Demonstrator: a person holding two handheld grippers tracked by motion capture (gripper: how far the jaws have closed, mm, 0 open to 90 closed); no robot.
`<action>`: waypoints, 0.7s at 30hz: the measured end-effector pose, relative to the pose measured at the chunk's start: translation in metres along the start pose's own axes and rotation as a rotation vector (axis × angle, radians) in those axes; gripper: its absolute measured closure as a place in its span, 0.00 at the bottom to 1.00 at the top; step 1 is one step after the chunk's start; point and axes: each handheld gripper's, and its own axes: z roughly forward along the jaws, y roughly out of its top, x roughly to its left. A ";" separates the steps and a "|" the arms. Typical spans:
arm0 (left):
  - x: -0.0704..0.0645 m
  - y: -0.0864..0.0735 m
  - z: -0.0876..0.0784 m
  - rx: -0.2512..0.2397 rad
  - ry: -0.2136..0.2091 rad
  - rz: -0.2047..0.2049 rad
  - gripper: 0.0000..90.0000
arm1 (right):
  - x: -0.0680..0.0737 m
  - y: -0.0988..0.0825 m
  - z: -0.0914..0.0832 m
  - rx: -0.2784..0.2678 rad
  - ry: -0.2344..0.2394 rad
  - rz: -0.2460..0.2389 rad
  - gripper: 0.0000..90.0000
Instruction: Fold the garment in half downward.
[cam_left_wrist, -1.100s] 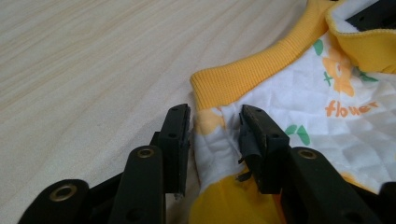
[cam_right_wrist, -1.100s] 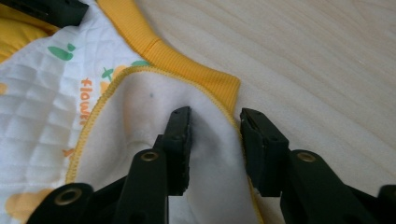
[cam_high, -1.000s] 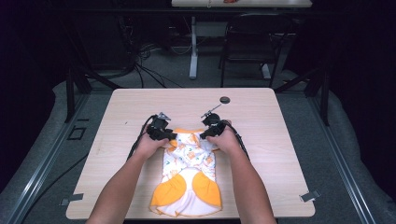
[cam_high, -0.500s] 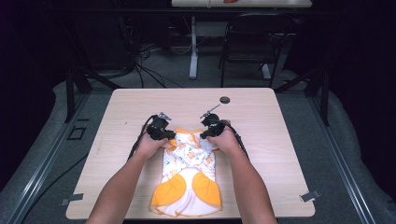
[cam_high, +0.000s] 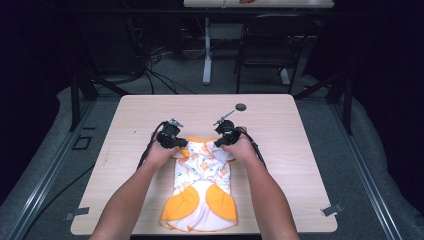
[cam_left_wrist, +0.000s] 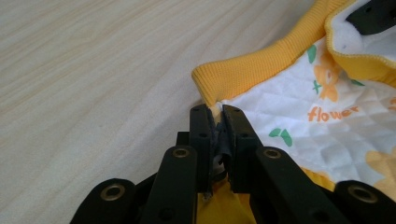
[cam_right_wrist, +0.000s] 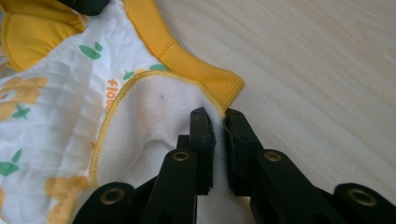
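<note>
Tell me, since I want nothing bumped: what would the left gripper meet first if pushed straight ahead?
Probably the garment's yellow ribbed band, right past the left gripper, then bare table.

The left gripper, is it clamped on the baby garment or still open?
Clamped. The left gripper has just been closing, and its jaws now pinch the garment edge beside the yellow ribbed band.

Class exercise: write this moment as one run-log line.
left gripper: just closed, shut on garment corner | right gripper: just closed, shut on garment edge | garment: lying on table
</note>
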 end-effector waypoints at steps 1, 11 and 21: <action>0.000 0.001 -0.002 -0.004 -0.001 -0.004 0.93 | 0.000 0.003 -0.004 0.002 -0.002 -0.014 0.92; -0.001 0.015 -0.021 -0.043 0.004 0.027 0.93 | -0.001 0.008 -0.021 -0.046 0.004 -0.017 0.92; -0.003 0.033 -0.040 -0.076 0.020 0.048 0.93 | 0.000 0.020 -0.048 -0.100 -0.028 -0.049 0.92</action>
